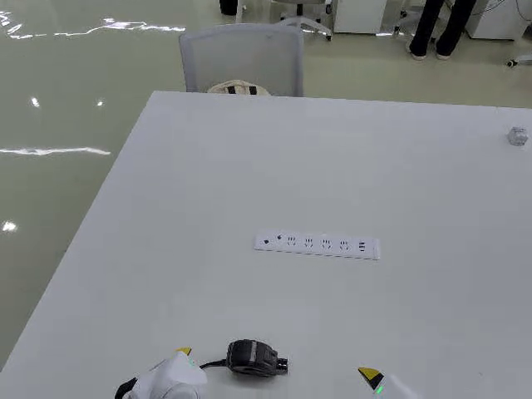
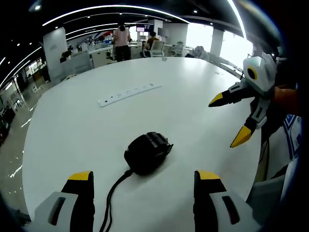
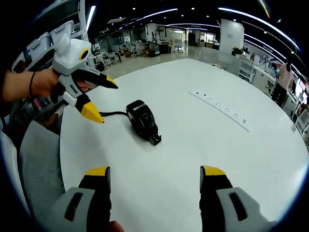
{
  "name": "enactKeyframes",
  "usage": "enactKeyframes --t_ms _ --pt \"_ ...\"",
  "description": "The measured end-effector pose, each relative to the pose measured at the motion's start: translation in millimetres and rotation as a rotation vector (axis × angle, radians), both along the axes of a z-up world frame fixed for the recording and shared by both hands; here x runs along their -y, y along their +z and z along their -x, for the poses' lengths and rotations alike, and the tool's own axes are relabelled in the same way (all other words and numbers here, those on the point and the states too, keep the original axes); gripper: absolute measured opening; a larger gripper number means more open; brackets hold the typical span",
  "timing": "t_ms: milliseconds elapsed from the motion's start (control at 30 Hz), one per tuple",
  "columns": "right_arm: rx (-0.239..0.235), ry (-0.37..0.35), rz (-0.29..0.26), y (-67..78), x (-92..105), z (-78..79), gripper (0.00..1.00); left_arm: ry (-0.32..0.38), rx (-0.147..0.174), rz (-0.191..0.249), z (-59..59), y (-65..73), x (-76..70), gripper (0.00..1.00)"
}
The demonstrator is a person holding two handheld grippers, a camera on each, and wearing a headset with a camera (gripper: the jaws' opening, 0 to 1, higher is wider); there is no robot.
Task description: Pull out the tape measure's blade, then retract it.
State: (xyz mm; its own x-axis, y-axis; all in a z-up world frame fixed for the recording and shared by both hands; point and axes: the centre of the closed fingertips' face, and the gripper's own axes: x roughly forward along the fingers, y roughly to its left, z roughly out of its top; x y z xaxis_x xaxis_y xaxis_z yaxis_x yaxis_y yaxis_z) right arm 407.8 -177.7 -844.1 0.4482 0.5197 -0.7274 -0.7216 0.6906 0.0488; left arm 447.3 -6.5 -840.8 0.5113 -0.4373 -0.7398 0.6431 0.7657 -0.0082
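Left hand-held gripper point(image 2: 144, 176), right hand-held gripper point(image 3: 155, 171) both released. Tape point(image 2: 147, 152) on counter point(image 1: 332, 166) between them, blade in. We risk tape skidding if pinched off-centre; freed blade may whip back.

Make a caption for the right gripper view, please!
Open right hand-held gripper faces a black tape measure on the white table, open left hand-held gripper beside it.

You've got a white power strip point(image 1: 317, 244) mid-table point(image 1: 208, 183), a grey chair point(image 1: 242, 60) at the far edge, a small clear object point(image 1: 517, 136) far right, and someone's legs point(image 1: 440, 29) beyond.
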Motion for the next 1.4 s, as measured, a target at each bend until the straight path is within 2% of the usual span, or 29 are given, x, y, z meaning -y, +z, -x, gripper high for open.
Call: enactKeyframes --t_ms 333,567,667,733,933,1067,1200,1300,1400 --pt "0.011 0.069 0.013 -7.4 -1.6 -6.8 0.73 -0.087 0.013 -0.035 -12.0 -6.8 10.0 0.80" --pt "0.004 0.093 0.029 -14.8 -1.7 -10.3 0.73 -0.132 0.015 -0.056 -20.6 -10.8 13.4 0.79" --pt "0.002 0.107 0.030 -18.3 -2.2 -11.2 0.72 -0.170 0.016 -0.065 -22.1 -13.3 16.8 0.77" --pt "0.003 0.124 0.034 -20.4 -3.2 -11.6 0.71 -0.184 0.009 -0.053 -23.2 -14.3 19.6 0.76" --pt "0.012 0.173 0.043 -25.5 -5.3 -12.8 0.66 -0.257 0.006 -0.096 -25.6 -22.6 23.0 0.75" --pt "0.015 0.205 0.057 -29.1 -6.4 -13.5 0.65 -0.300 0.018 -0.106 -28.8 -23.6 29.5 0.74" --pt "0.015 0.208 0.058 -29.5 -6.5 -13.7 0.63 -0.306 0.019 -0.108 -29.0 -23.7 30.2 0.73" --pt "0.014 0.253 0.066 -34.4 -9.8 -17.8 0.61 -0.381 0.024 -0.138 -30.4 -28.6 39.8 0.72" --pt "0.026 0.286 0.072 -35.8 -12.7 -20.3 0.59 -0.425 0.023 -0.154 -30.1 -32.0 43.3 0.72"
